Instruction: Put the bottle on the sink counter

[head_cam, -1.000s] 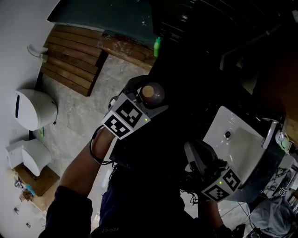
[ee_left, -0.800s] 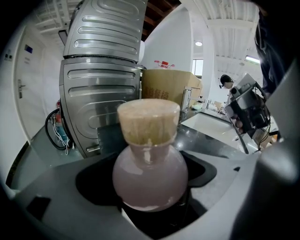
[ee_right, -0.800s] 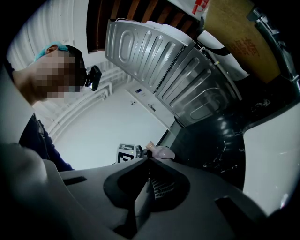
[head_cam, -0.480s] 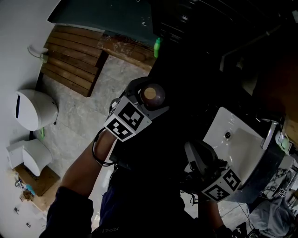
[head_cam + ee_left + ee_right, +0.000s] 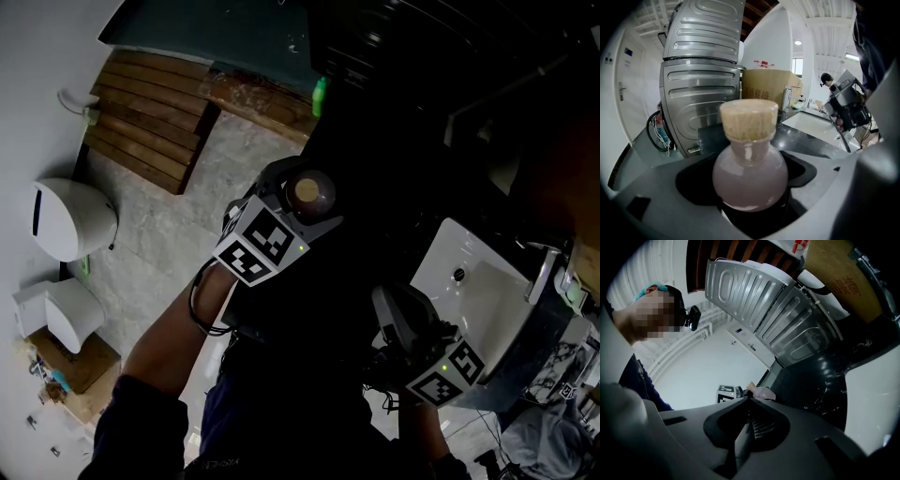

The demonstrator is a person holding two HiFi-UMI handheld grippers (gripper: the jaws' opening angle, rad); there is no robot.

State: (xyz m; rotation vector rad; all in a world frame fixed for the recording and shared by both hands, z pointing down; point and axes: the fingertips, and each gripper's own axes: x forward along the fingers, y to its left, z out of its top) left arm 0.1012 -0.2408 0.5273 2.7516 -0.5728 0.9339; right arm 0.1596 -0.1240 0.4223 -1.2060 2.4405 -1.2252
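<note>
bottle base hidden in left claw, sink counter lost in shadow overhead

The place is looking like a bathroom set standing inside a larger hall or lab. In the head view, white bathroom fixtures are sitting by the wall, a slatted wooden mat is lying on the stone-tile floor, and a white sink basin is carrying a chrome faucet. In the left gripper view, ribbed metal panels, a cardboard box and a high white ceiling are rising behind the dark counter, with a person working far off.
</note>
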